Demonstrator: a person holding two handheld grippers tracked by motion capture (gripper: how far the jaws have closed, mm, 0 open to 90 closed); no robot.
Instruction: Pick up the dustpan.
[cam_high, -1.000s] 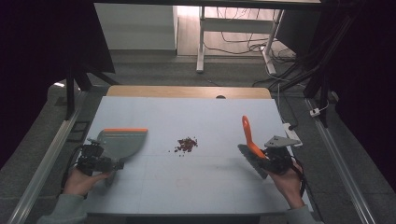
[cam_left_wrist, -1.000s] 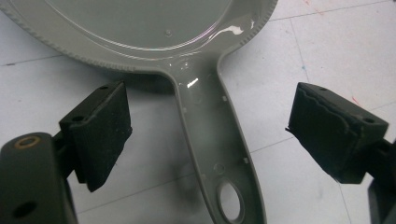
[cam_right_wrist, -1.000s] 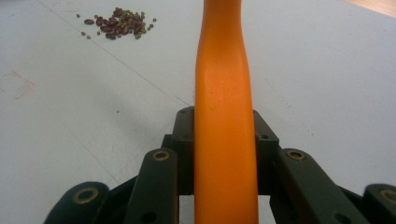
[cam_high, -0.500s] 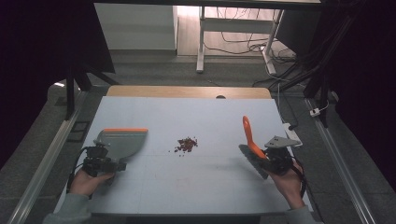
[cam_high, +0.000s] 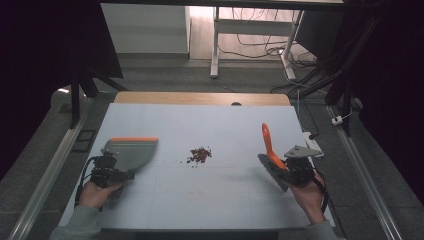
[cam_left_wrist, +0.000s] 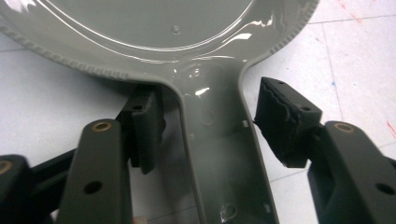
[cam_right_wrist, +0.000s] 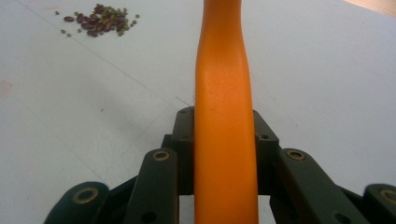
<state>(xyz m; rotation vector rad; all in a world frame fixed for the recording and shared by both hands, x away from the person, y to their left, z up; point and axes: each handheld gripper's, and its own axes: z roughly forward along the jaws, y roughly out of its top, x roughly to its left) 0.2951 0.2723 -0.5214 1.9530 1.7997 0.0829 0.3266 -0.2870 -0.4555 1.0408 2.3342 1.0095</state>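
Left gripper: fingers spread either side of the grey dustpan handle, gaps visible. Dustpan flat on the bench. Bean pile mid-bench. Right gripper: fingers pinching the orange brush handle.

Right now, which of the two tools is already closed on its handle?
The right tool: its jaws press both sides of the orange brush handle. The left tool stands open around the grey dustpan handle.

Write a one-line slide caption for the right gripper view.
Right gripper clamps the orange brush handle; beans lie beyond.
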